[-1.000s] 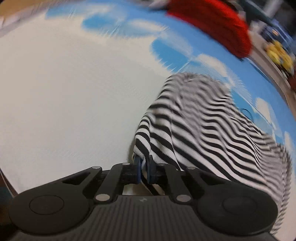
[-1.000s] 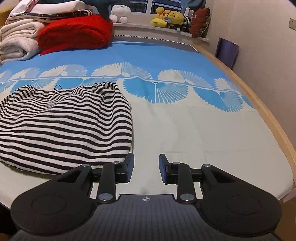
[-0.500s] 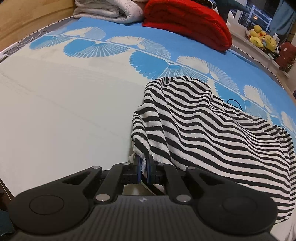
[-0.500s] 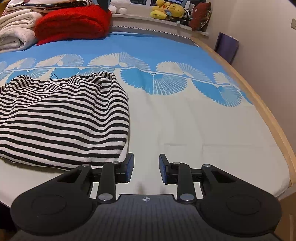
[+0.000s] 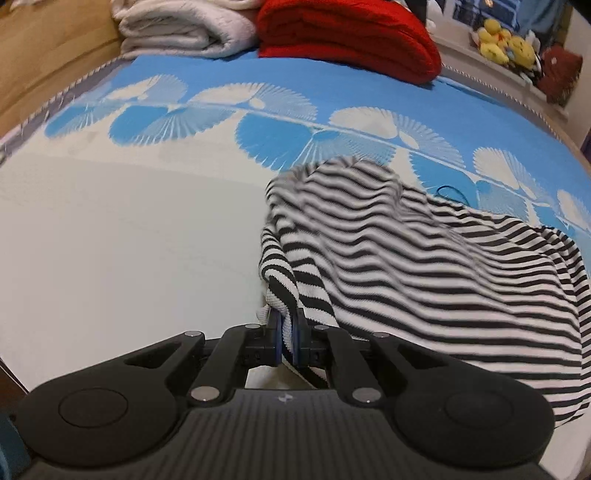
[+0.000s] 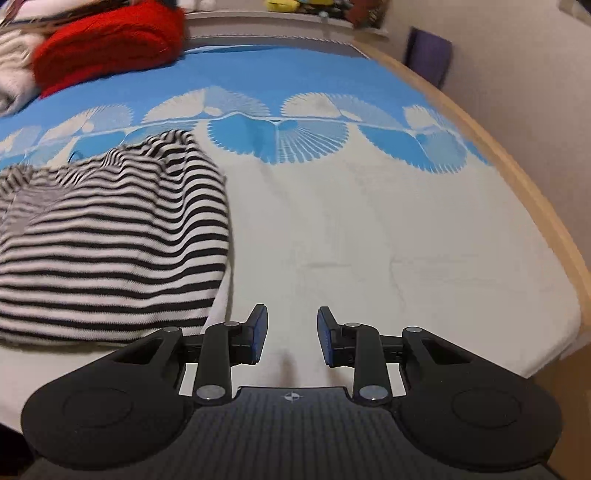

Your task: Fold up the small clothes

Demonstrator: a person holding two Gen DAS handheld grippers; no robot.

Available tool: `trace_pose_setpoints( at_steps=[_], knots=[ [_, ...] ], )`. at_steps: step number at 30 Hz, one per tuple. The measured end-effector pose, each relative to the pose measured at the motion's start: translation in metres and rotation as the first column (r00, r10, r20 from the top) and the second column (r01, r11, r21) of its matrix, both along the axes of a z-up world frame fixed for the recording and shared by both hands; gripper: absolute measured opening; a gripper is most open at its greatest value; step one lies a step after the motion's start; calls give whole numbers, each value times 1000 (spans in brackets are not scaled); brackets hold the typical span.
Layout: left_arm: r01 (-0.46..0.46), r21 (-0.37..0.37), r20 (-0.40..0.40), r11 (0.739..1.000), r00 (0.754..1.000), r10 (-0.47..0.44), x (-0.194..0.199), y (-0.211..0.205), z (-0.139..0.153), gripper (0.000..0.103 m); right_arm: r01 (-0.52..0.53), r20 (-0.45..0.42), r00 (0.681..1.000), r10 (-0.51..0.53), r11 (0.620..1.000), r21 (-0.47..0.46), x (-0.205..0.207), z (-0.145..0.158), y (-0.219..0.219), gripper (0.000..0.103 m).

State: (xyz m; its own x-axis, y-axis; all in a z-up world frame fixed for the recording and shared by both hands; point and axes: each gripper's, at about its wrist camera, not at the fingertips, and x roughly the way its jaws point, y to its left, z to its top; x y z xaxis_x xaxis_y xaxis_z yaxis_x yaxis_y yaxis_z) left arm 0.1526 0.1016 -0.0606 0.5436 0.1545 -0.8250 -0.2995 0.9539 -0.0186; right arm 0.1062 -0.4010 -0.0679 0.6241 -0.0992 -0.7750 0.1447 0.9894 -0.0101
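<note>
A black-and-white striped garment [image 5: 424,258] lies on the bed, bunched and partly lifted at its near left edge. My left gripper [image 5: 286,332] is shut on that near edge and holds it a little above the sheet. In the right wrist view the same striped garment [image 6: 110,243] lies to the left. My right gripper [image 6: 291,332] is open and empty, low over the white sheet just right of the garment's near right corner.
The bed sheet [image 5: 110,240] is white near me and blue with white fan patterns farther off. A folded red blanket [image 5: 347,33] and white blankets [image 5: 184,26] lie at the far end. Plush toys [image 5: 506,37] sit on a ledge. The bed's wooden edge [image 6: 535,192] runs along the right.
My left gripper has lifted and pulled the garment's edge, so the cloth bunches and rises. My right gripper has moved lower and closer to the garment's near right corner, still open.
</note>
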Motion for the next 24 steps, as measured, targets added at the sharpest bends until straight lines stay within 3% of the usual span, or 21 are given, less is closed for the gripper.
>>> trace_pose_setpoints(
  at_steps=[5, 8, 11, 14, 16, 18, 19, 21, 24],
  knots=[
    [92, 44, 64, 995, 993, -95, 28, -59, 62, 4, 97, -4, 995, -97, 993, 73, 2, 1, -27, 22],
    [236, 113, 119, 965, 961, -249, 37, -133, 102, 4, 142, 6, 990, -144, 983, 120, -2, 3, -42, 22],
    [415, 202, 161, 887, 879, -448, 24, -225, 123, 4, 163, 23, 986, -168, 976, 146, -6, 5, -57, 22],
    [586, 253, 159, 770, 760, -631, -7, -313, 110, 4, 204, 28, 977, -213, 961, 187, -10, 5, -74, 22],
    [693, 221, 103, 686, 683, -723, -23, -357, 83, 8, 232, 30, 969, -245, 947, 221, -13, 5, -84, 22],
    [787, 127, -4, 603, 609, -794, -30, -384, 55, 18, 250, 36, 963, -268, 934, 256, -15, 5, -91, 22],
    [807, 97, -31, 582, 587, -809, -33, -389, 47, 18, 255, 40, 960, -276, 927, 274, -16, 6, -93, 22],
    [810, 96, 3, 578, 581, -814, -39, -380, 50, 19, 260, 45, 957, -288, 913, 314, -17, 6, -97, 22],
    [793, 75, 59, 605, 602, -796, -29, -338, 67, 20, 251, 38, 958, -283, 898, 361, -16, 4, -99, 25]
  ],
)
